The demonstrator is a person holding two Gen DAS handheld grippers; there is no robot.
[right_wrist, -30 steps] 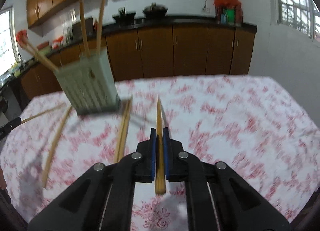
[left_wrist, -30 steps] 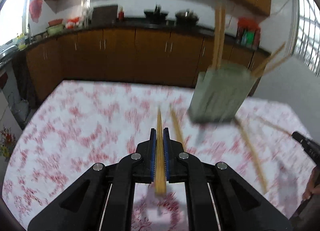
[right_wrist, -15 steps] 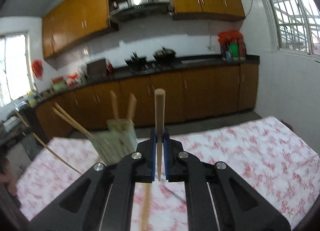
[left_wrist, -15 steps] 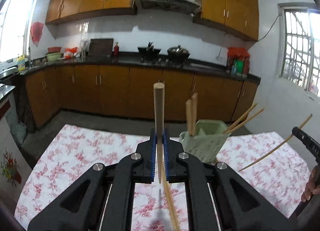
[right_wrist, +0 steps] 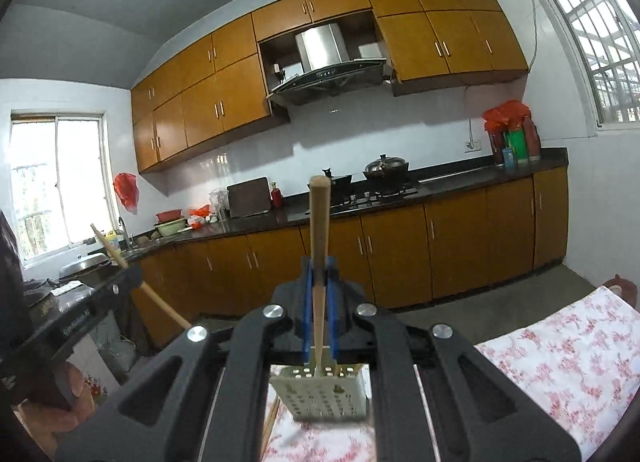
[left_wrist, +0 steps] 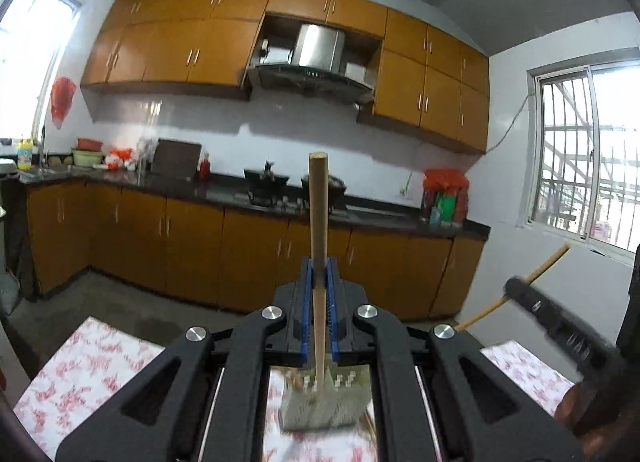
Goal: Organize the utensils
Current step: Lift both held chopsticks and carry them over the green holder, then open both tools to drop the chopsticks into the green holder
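My left gripper is shut on a wooden chopstick that stands nearly upright, thick end up. Below it, seen between the gripper's arms, is the pale green perforated utensil holder on the flowered tablecloth. My right gripper is shut on a second wooden chopstick, also upright, above the same holder. The right gripper with its chopstick shows at the right edge of the left wrist view; the left one shows at the left of the right wrist view.
A loose chopstick lies on the cloth left of the holder. Wooden base cabinets and a dark counter with a stove and pots run along the far wall. A person's hand grips the right tool.
Both grippers have risen from the table with their chopsticks and tilted up toward level. The holder has dropped from the middle of each view to below the jaws.
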